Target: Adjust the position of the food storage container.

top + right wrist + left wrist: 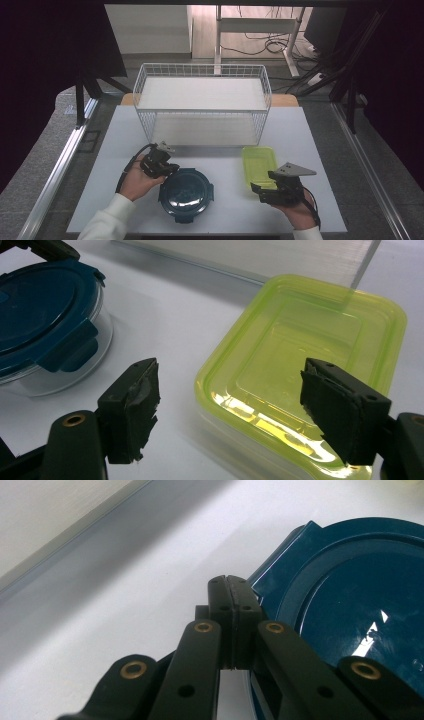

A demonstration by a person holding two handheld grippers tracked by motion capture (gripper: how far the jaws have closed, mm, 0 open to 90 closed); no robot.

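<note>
White table (125, 150) – wire basket (202, 102), blue-lidded round container (186, 194), green container (259, 164) on it

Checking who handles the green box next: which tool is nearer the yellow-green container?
Right. The right tool sits open at the near edge of the yellow-green container. The left tool is shut at the rim of the blue-lidded round container, farther away.

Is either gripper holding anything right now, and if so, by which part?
Nothing is clearly held. The left gripper is shut, its tips against the rim of the blue lid. The right gripper is open over the green container.
</note>
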